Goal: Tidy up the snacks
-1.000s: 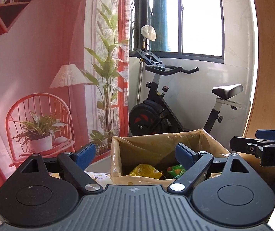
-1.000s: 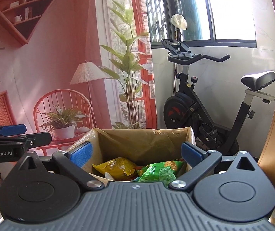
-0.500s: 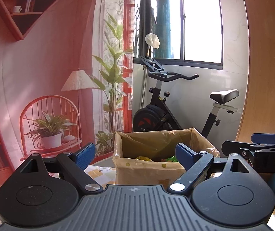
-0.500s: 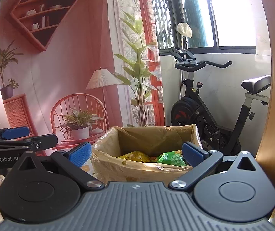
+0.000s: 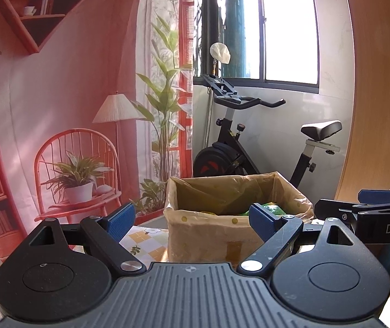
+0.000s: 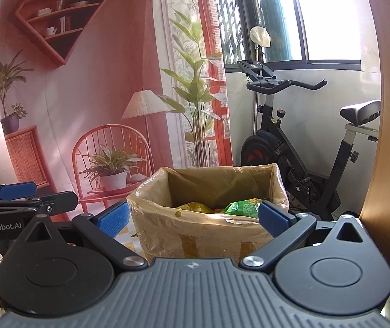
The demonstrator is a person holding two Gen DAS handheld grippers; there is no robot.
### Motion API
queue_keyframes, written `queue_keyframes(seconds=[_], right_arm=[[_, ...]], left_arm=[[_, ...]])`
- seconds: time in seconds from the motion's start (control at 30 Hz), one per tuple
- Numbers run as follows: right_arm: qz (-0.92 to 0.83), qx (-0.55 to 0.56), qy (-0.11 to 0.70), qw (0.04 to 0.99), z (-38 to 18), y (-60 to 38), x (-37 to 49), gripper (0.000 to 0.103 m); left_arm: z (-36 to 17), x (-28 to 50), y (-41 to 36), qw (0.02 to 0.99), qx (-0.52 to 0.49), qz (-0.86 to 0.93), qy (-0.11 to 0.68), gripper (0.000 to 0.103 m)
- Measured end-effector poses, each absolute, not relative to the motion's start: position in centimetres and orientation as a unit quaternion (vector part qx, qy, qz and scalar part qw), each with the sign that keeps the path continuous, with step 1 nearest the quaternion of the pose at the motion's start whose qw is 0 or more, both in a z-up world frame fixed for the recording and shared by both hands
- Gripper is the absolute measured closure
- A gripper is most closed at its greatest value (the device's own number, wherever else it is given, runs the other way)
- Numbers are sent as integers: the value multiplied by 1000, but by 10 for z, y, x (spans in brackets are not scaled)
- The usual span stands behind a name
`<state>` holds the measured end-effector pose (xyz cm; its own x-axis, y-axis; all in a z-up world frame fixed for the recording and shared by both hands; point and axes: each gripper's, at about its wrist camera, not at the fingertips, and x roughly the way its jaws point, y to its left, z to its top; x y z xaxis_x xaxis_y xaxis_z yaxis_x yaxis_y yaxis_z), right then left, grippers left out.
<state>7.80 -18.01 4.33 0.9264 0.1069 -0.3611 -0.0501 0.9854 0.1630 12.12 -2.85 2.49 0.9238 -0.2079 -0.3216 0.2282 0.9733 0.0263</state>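
Both grippers empty, side by side, short of the box. Left gripper [image 5: 192,218]: jaws spread wide, nothing between the pads. Right gripper [image 6: 193,216]: same, released, nothing held. Each shows at the edge of the other's view, so they sit close together, roughly level with each other.

Just ahead on the table [image 5: 145,242], which has a checked floral cloth: a cardboard box [image 6: 203,232] lined with a clear plastic bag, open top. Inside, a yellow snack pack [image 6: 195,207] and a green snack pack [image 6: 242,207] lie against each other, low behind the front wall. More may be under them, can't tell from here. In the left view only a sliver of green shows over the rim.

No loose snacks visible on the table in either view; the near table surface is hidden by the gripper bodies.

Read on the step: a pause between placements, or near the end of the job. Snacks are in the box, hands free and clear of it.

Next move, my guess: find any pack still outside the box, likely below or beside the grippers out of view, drop one gripper onto it, close, carry it over the front rim. If nothing's left, done.

Behind the box: an exercise bike [image 6: 290,142] by the window, a printed backdrop to the left
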Motion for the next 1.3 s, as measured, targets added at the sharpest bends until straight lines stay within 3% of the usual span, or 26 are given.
queue_keyframes(seconds=[1.3], right_arm=[[32,81,194,977,36,-183,77,1]], left_arm=[[24,115,-33,983,39,-89,154,11]])
